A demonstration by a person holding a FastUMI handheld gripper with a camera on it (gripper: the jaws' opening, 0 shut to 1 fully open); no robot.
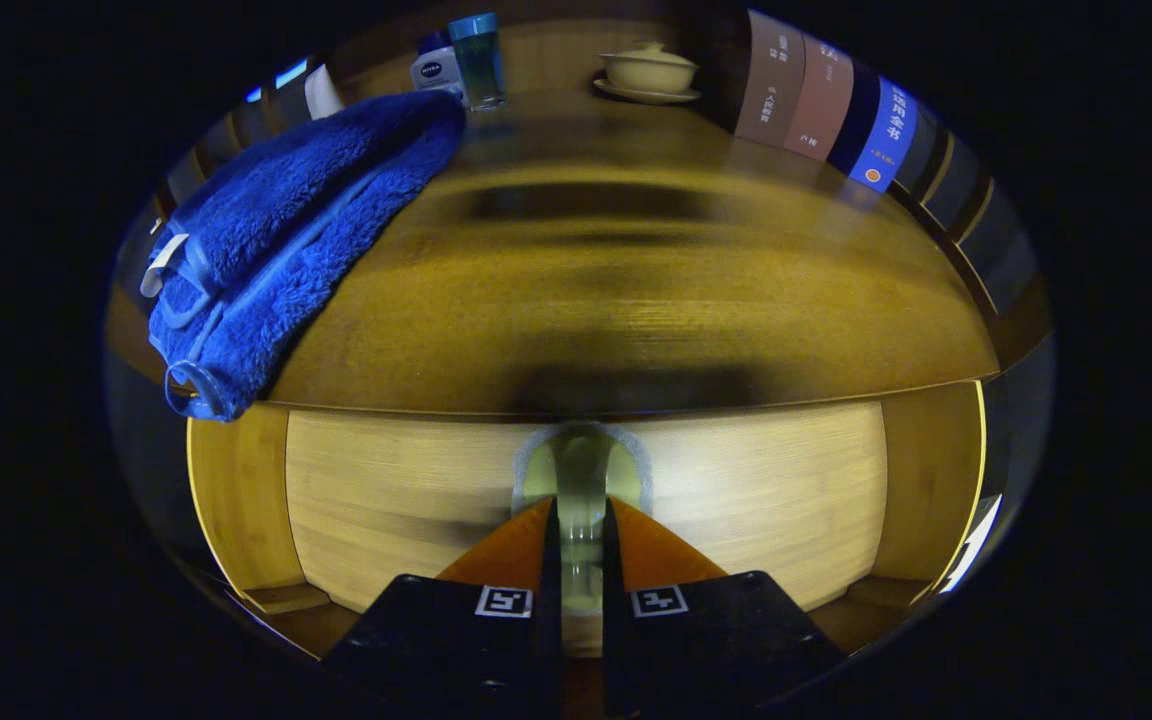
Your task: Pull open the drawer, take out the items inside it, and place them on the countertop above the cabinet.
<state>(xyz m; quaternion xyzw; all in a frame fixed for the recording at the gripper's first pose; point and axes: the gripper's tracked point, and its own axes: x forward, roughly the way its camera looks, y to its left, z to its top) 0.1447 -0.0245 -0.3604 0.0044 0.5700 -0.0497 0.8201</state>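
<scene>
At the drawer front [436,500], gripper [581,515] nipping its handle [581,465].
Fingers closed on the handle; opening step, calling next for a straight pull outward below the countertop [636,300].

Dim booth; books [841,110] stand along what seems a wooden shelf.

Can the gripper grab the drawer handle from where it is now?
Probably yes. The gripper has its fingers set close on either side of the drawer handle, with nothing between them and the drawer front. Whether both fingers press on the handle, I cannot tell.
</scene>
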